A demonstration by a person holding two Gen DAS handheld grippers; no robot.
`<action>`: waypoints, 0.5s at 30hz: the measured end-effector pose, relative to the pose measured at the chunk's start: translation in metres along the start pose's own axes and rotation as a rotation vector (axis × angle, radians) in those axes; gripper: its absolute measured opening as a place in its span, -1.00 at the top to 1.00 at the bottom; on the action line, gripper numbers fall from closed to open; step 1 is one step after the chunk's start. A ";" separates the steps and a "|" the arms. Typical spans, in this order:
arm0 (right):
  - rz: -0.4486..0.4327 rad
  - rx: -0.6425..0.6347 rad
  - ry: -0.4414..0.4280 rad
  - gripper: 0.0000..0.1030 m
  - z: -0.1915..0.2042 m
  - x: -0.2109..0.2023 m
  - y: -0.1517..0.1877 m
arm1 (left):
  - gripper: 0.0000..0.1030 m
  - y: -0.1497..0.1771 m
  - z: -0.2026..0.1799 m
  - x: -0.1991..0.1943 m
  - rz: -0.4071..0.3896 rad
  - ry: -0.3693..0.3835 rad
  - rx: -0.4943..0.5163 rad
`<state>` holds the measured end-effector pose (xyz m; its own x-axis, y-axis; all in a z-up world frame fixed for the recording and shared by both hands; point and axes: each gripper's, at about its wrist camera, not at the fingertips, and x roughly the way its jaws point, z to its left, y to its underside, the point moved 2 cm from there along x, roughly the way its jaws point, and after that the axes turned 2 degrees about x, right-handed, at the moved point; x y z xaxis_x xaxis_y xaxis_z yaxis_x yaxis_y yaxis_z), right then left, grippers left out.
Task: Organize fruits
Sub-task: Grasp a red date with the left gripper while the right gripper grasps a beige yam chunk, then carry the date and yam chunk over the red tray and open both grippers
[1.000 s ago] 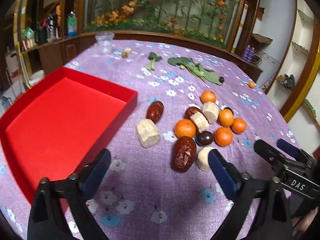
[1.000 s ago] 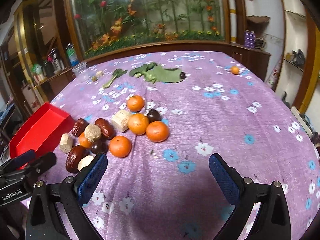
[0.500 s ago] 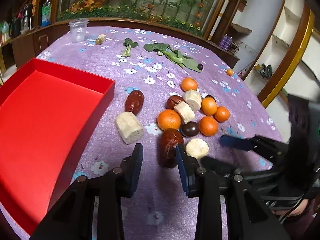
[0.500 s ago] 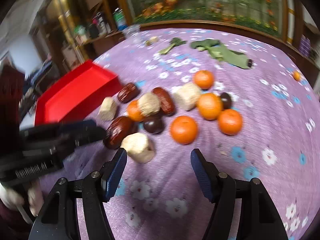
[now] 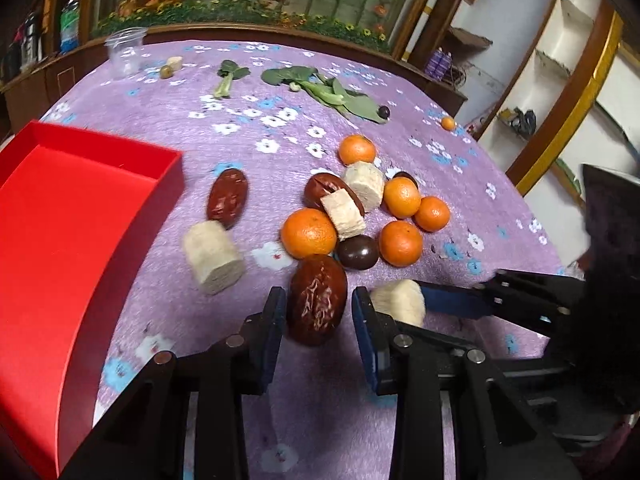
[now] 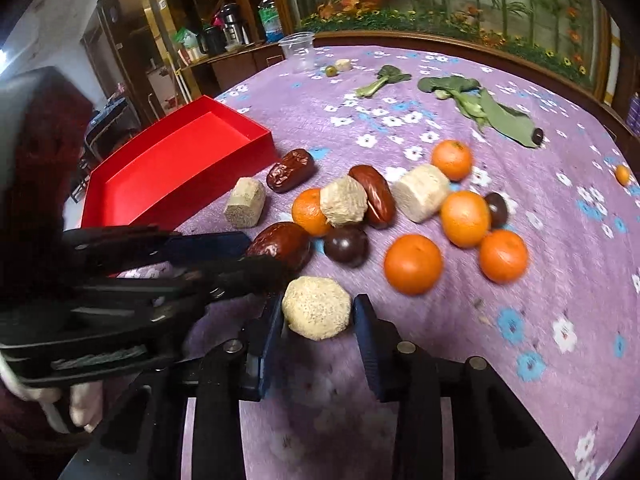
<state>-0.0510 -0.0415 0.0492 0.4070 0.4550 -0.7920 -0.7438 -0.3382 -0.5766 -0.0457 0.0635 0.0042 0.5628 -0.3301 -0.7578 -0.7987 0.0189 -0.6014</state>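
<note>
Step in hand, as I judge it: the first pick-up, both claws at once. Nothing lies in the red tray [image 5: 72,240] at far left; its floor is bare.

Left claw [image 5: 318,312]: lowered to the worktop [image 5: 280,128], fingers straddling the big wrinkled red date [image 5: 317,300] at the near end of the fruit pile. Pads sit just beside its flanks; on the left side pad and skin look to be touching, on the right a thin gap shows. Not clamped yet — still open round it. Next move calls for closing evenly, then lifting clear and swinging left over the tray wall.

Just right of the date, the pale fibrous cane chunk [image 6: 317,307]. My right claw [image 6: 318,322] brackets it the same way, low and level, pads near both sides, no firm squeeze visible — open. Its blue finger lies close alongside my left claw, so the two lifts need staggering or they will knock.

Farther right, untouched: tangerines [image 6: 413,264], a dark round fruit [image 6: 346,246], more dates and cane pieces, clustered and touching.
</note>
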 end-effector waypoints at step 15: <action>-0.037 0.019 0.021 0.41 0.010 -0.012 0.004 | 0.40 -0.004 0.008 -0.020 -0.064 -0.059 -0.033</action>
<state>-0.0642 -0.0399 0.0590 0.4455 0.4500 -0.7740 -0.7376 -0.3055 -0.6021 -0.0520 0.0772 0.0202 0.6240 -0.2735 -0.7320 -0.7665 -0.0322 -0.6414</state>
